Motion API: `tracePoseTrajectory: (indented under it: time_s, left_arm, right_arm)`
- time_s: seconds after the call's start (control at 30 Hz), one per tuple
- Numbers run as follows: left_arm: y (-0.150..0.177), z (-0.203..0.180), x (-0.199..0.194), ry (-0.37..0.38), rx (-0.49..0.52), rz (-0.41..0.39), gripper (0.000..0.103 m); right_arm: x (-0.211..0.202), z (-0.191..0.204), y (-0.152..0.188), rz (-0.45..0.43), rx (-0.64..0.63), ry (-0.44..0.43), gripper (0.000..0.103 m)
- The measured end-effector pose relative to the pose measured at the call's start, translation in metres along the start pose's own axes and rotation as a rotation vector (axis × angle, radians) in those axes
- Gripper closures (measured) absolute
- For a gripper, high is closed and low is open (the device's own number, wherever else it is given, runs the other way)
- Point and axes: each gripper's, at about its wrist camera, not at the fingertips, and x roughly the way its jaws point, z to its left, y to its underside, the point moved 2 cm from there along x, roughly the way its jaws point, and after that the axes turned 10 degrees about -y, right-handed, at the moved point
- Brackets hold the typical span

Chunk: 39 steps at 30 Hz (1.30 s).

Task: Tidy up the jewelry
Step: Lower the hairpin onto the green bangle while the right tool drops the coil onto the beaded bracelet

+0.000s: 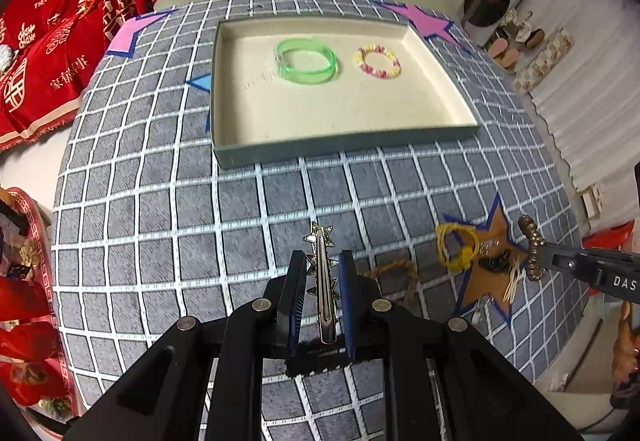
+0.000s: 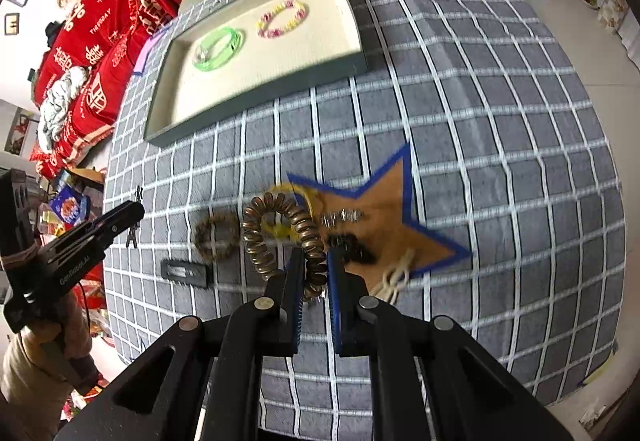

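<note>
Left gripper jaws clamp a star hair clip; right gripper jaws pinch a coil bracelet

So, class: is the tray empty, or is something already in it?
Not empty. The tray holds two things: a green bangle and a beaded bracelet, lying side by side and apart near its far end; the rest of its floor is bare.

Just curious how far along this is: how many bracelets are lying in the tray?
2. A green bangle lies left of a beaded pink-and-yellow bracelet, both toward the far side of the tray. Nothing else shows inside.
</note>
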Motion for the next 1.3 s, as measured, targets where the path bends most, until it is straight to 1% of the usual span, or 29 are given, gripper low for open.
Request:
tracePoseTrajectory:
  time_s: [0.13,0.23,0.33,0.53,0.67,0.93,1.13,1.3]
  left_arm:
    - [-0.020,0.004,-0.003,-0.028,-0.022,-0.030,0.078]
    - [-0.040,0.008,-0.003,-0.024,-0.052,-0.046,0.078]
    - [-0.063,0.011,-0.001,-0.039,-0.072,-0.073,0.078]
    - [-0.107,0.012,0.010,-0.055,-0.104,-0.104,0.078]
    - [-0.131,0.008,0.028,-0.074,-0.102,-0.098,0.078]
    - [-0.168,0.003,0.066,-0.103,-0.135,-0.072,0.078]
    - [-0.187,0.000,0.096,-0.129,-0.135,-0.044,0.078]
    - [-0.194,-0.005,0.116,-0.161,-0.099,-0.029,0.078]
  right_arm:
    - [-0.002,0.006,-0.023,-0.023,-0.027,-0.008,0.091]
    - [-0.003,0.012,-0.047,-0.043,-0.051,-0.011,0.091]
    - [-0.001,0.018,-0.073,-0.056,-0.078,-0.015,0.091]
    - [0.010,0.029,-0.125,-0.062,-0.118,-0.020,0.091]
    - [0.025,0.031,-0.158,-0.058,-0.129,-0.023,0.091]
    - [0.054,0.026,-0.206,-0.049,-0.130,-0.008,0.091]
    - [0.077,0.022,-0.231,-0.032,-0.134,0.004,0.091]
    - [0.095,0.020,-0.244,-0.019,-0.143,0.018,0.091]
